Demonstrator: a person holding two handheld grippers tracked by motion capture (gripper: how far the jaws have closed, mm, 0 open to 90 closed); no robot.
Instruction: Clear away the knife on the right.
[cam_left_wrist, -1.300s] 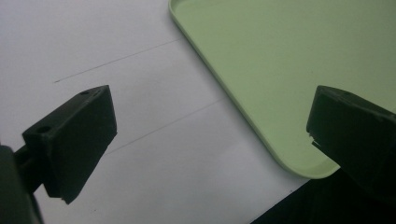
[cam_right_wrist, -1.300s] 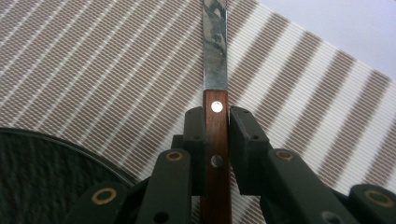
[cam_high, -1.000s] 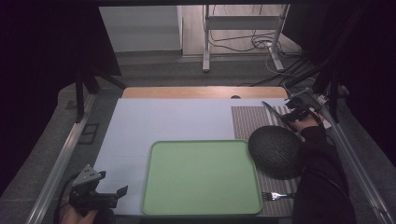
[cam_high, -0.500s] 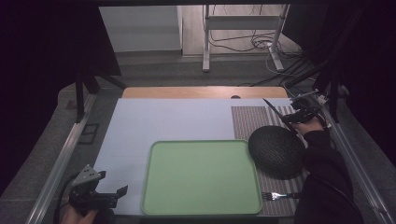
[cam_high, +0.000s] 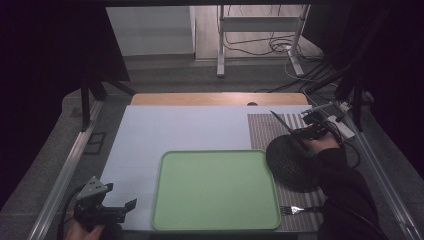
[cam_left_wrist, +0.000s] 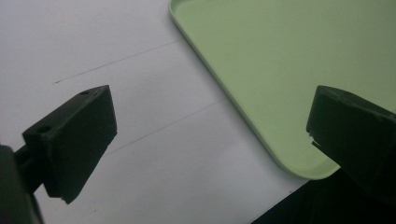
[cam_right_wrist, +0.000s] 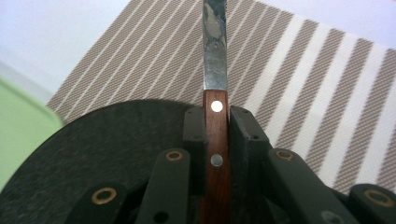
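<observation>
The right gripper (cam_right_wrist: 215, 135) is pinched narrow on a knife (cam_right_wrist: 215, 70), its two black jaws pressing the flat sides of the wooden, riveted handle while the steel blade runs straight out ahead of the jaws. In the high view this gripper (cam_high: 300, 134) is raised over the far edge of a dark round plate (cam_high: 290, 162), with the blade slanting up and away over the striped placemat (cam_high: 262, 131). The blade tip is cut off at the top of the right gripper view, and the handle's rear end is hidden among the gripper's own linkage. Just below the plate a fork (cam_high: 295, 209) is partly covered by the person's dark sleeve. The left gripper (cam_left_wrist: 210, 140) stands wide, holding nothing, over the white table sheet (cam_left_wrist: 116, 56), with a corner of the green tray (cam_left_wrist: 280, 70) between and beyond its jaws
</observation>
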